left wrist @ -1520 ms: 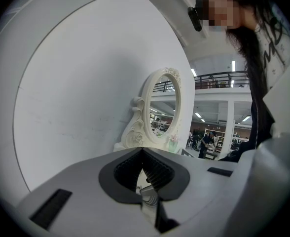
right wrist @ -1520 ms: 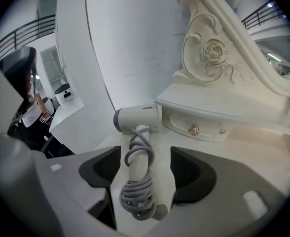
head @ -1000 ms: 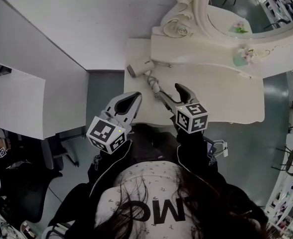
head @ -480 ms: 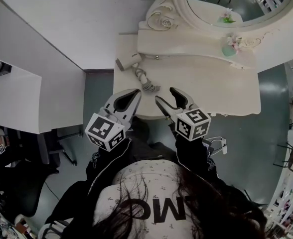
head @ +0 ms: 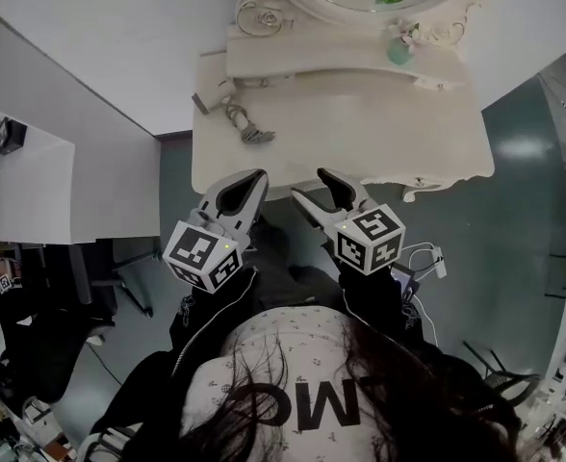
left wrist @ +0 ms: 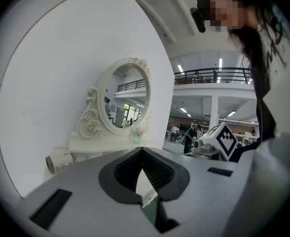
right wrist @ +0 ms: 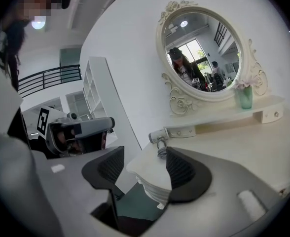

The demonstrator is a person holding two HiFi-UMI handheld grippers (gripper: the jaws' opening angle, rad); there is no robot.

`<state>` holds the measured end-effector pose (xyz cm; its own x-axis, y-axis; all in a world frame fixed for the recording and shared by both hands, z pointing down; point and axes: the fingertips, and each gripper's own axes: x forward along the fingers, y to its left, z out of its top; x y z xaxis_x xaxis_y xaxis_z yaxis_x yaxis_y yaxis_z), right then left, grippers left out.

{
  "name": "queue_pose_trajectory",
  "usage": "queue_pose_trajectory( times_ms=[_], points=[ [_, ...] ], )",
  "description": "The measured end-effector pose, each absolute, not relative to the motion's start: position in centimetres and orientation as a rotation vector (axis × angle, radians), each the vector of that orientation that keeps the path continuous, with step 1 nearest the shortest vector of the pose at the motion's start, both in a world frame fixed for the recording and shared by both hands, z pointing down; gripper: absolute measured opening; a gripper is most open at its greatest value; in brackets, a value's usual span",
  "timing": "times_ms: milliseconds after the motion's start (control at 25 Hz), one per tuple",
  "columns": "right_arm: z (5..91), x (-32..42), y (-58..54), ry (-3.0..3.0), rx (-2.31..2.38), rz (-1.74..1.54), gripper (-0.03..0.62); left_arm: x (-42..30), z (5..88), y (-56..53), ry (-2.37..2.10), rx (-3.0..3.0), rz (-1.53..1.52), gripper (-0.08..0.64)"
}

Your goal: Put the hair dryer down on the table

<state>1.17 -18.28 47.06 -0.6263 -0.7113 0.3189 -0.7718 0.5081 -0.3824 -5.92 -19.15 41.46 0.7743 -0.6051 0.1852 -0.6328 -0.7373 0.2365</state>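
In the head view the dryer (head: 213, 92) lies on the table (head: 360, 162) at its far left corner with its cord (head: 248, 129) coiled beside it. The left gripper (head: 240, 192) and right gripper (head: 320, 189) hang off the near edge, well apart from it, so we judge it set down and need only back off clear of the cord. In the left gripper view our jaws meet tip to tip on nothing, the dryer lying beyond under the mirror (left wrist: 123, 95). In the right gripper view our jaws stand wide, having just closed a little, with nothing between them; only the table's corner shows past them, and there is open floor below for us to move in.
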Motion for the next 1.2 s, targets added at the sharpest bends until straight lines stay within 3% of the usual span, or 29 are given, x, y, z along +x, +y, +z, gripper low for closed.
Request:
queue_pose_trajectory(
  times_ms=[320, 440, 640, 1200],
  points=[
    [47.0, 3.7, -10.4, -2.653, 1.284, 0.757, 0.217, -2.3, 41.9, -11.1, -0.942, 2.696, 0.177, -0.005],
    [46.9, 4.8, -8.2, -2.661, 1.302, 0.766, 0.121, -1.2, 41.8, -8.6, -0.942, 2.701, 0.191, -0.005],
    [46.8, 4.9, -5.9, -2.680, 1.290, 0.792, 0.050, -0.9, 41.7, -5.3, -0.953, 2.695, 0.231, -0.005],
    [46.8, 1.2, -2.6, -2.710, 1.211, 0.818, 0.017, -3.3, 41.3, -1.5, -0.970, 2.692, 0.258, -0.005]
  ],
)
